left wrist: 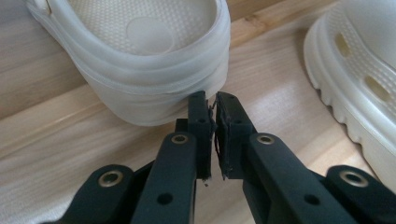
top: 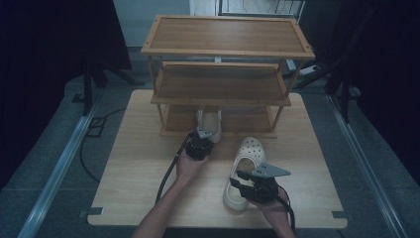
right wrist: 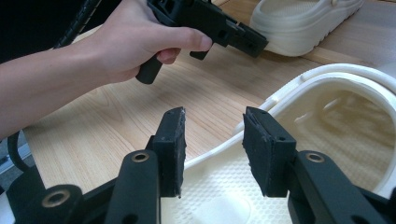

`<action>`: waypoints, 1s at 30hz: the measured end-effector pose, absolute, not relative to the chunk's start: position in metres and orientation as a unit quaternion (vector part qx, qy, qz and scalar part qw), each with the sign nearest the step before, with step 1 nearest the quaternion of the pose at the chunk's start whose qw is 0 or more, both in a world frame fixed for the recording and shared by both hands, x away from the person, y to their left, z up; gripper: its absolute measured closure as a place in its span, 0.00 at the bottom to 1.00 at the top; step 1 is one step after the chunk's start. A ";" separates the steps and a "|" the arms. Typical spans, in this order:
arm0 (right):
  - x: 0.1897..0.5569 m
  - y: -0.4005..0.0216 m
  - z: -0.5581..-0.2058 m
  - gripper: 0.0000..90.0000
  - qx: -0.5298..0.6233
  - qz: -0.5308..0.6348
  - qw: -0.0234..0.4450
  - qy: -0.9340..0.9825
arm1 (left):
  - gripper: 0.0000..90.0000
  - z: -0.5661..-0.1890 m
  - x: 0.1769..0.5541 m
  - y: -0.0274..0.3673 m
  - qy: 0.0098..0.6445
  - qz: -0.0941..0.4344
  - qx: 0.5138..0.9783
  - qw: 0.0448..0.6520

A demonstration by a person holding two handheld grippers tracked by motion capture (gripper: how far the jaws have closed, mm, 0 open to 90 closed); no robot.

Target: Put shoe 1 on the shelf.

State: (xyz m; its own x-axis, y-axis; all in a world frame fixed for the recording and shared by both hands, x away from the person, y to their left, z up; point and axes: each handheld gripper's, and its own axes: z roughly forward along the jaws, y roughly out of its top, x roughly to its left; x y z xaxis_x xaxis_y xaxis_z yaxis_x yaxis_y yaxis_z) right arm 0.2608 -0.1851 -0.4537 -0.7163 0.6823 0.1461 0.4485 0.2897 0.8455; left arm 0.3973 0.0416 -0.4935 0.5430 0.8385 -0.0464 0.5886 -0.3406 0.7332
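While the left tool (left wrist: 212, 100) sits closed, empty, the right tool (right wrist: 212, 140) gapes, seemingly clear of its clog (top: 243, 168).

- Two cream clogs (top: 245, 168) (top: 210, 123) are showing round holes and dimpled insoles.
- The bench (top: 138, 163) is showing pale wood grain.
- The shelf rack (top: 223, 52) is looking brown.
- Each hand-held gripper (top: 204, 135) (top: 236, 181) is showing black.

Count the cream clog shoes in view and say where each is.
2. One cream perforated rubber clog sits on the wooden rack's bottom shelf, by the left gripper. The other clog lies on the table, beside the right gripper.
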 end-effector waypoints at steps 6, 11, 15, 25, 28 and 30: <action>0.261 -0.185 -0.454 0.65 0.355 0.478 0.122 0.794 | 0.94 -0.496 0.405 0.042 0.459 0.180 0.792 0.361; 0.261 -0.184 -0.455 0.65 0.355 0.476 0.121 0.795 | 0.92 -0.496 0.408 0.043 0.460 0.180 0.792 0.358; 0.261 -0.183 -0.456 0.65 0.353 0.474 0.118 0.798 | 0.84 -0.495 0.402 0.043 0.452 0.188 0.793 0.362; 0.261 -0.183 -0.455 0.66 0.352 0.475 0.118 0.798 | 0.54 -0.474 0.346 0.076 0.445 0.187 0.774 0.410; 0.260 -0.181 -0.456 0.68 0.351 0.476 0.116 0.798 | 0.50 -0.474 0.330 0.089 0.448 0.168 0.771 0.420; 0.260 -0.180 -0.456 0.73 0.349 0.477 0.111 0.799 | 0.48 -0.475 0.323 0.095 0.447 0.158 0.772 0.423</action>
State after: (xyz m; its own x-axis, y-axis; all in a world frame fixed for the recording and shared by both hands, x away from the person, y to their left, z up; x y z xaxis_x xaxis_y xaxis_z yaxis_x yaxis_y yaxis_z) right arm 0.2601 -0.1799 -0.4561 -0.7318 0.6637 0.1547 0.4513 0.3018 0.8398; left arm 0.3225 0.0954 -0.4747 0.5497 0.8244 -0.1347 0.5575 -0.2420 0.7941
